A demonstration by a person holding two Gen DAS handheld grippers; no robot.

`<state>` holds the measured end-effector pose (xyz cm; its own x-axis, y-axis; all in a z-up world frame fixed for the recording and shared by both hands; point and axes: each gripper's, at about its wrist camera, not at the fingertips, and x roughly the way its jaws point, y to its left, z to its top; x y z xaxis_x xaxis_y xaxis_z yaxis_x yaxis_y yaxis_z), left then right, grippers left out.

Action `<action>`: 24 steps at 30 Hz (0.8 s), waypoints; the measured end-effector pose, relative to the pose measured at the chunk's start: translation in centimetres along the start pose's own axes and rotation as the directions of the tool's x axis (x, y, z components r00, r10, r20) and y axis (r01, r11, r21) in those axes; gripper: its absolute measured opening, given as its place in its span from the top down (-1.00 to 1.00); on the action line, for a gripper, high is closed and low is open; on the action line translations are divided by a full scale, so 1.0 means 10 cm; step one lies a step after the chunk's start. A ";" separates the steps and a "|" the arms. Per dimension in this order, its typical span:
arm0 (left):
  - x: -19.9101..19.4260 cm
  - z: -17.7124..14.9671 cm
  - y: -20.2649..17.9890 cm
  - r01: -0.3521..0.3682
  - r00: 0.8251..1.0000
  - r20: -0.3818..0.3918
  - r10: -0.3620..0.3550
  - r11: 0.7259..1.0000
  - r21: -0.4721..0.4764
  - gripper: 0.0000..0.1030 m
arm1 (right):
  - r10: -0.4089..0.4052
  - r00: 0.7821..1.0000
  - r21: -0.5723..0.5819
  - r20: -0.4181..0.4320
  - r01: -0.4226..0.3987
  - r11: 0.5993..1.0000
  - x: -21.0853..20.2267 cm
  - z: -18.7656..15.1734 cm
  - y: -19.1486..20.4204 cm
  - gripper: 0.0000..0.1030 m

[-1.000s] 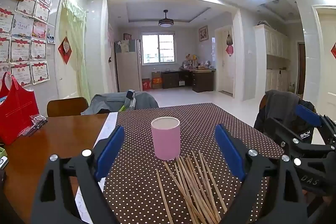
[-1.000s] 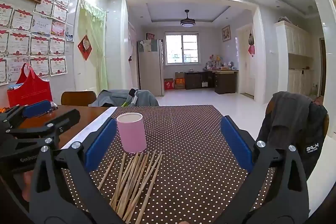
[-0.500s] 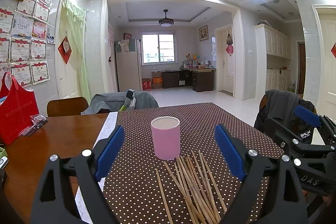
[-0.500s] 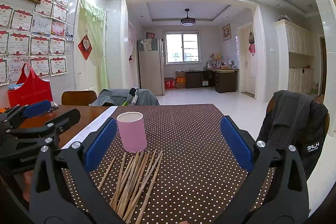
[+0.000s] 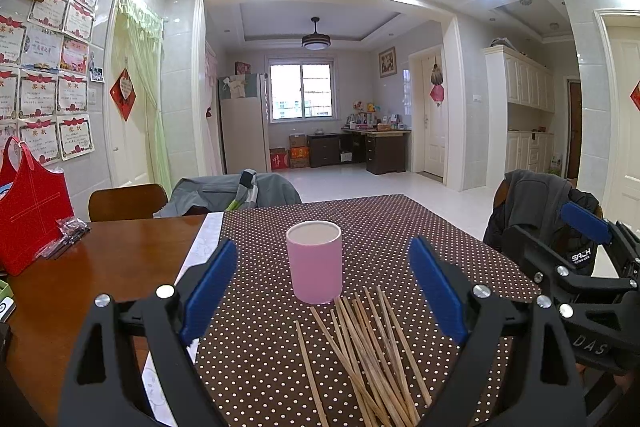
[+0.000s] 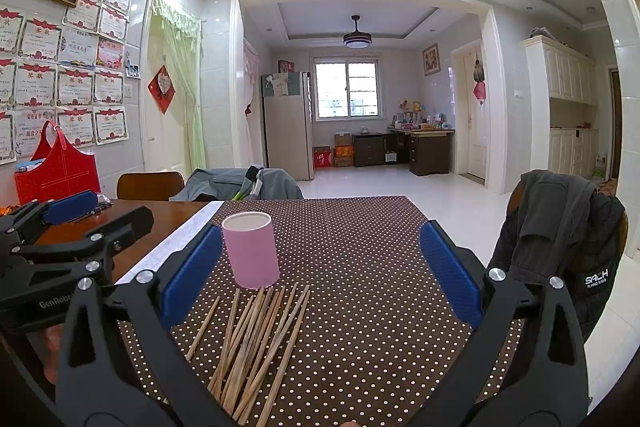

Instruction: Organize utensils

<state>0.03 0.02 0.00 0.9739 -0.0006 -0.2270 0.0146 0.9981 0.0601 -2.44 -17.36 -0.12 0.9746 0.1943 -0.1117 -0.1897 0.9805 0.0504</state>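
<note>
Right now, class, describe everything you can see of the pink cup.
The pink cup is a plain, straight-sided cylinder with a pale inside, matte, no handle. It stands upright and looks empty on the dotted brown tablecloth, just behind the loose chopsticks, whose nearest tips reach its base. Neither claw touches it.

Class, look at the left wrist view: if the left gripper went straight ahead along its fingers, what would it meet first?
Most likely the pink cup, standing upright between the open left gripper fingers' line. The chopsticks lie lower on the tablecloth, probably passing beneath; depth is uncertain.
</note>
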 end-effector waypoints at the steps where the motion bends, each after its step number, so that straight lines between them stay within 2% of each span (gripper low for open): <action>1: 0.00 0.00 0.00 0.000 1.000 0.000 0.000 1.000 0.000 -0.67 | 0.000 1.000 0.000 0.000 0.000 1.000 0.01 0.00 0.00 -0.88; 24: 0.00 0.00 0.00 0.002 1.000 -0.002 -0.002 1.000 -0.002 -0.67 | 0.002 1.000 0.011 -0.013 -0.002 1.000 0.01 -0.07 -0.03 -0.88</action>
<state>0.02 0.03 0.00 0.9734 -0.0021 -0.2289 0.0157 0.9982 0.0578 -2.32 -17.63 -0.82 0.9725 0.1964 -0.1248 -0.1900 0.9799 0.0615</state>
